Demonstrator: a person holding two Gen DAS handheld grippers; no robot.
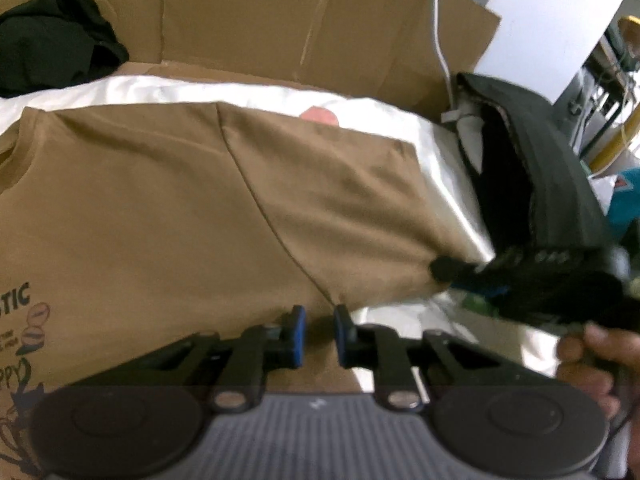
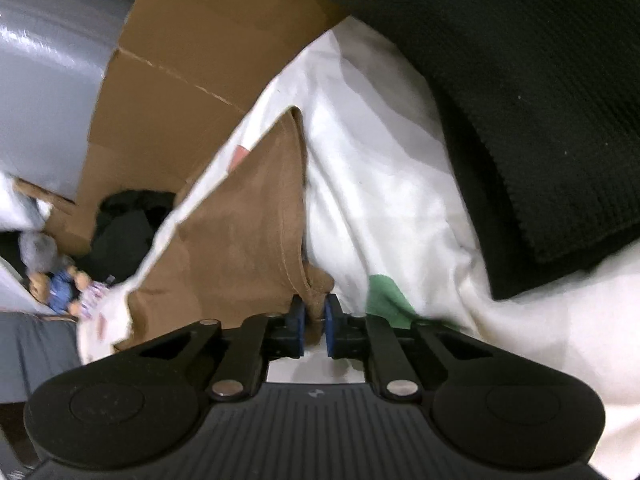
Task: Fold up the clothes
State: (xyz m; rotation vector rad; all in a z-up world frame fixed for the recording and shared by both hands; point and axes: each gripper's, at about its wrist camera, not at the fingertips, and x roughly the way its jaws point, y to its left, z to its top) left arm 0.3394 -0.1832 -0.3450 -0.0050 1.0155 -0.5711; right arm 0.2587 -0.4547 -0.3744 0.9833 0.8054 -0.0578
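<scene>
Both hand-held grippers, left (image 1: 320,320) and right (image 2: 315,314), pinch the brown T-shirt's (image 1: 160,208) sleeve; shirt lies flat ahead, folding barely begun

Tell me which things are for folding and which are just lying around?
For folding:
brown T-shirt
left gripper
right gripper, pinching the sleeve corner
white sheet under the shirt

Lying around:
cardboard
dark clothes pile
white cable
black knit cloth

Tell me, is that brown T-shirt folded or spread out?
Spread out: the brown T-shirt lies flat on the white sheet, sleeve extended, print showing.
</scene>
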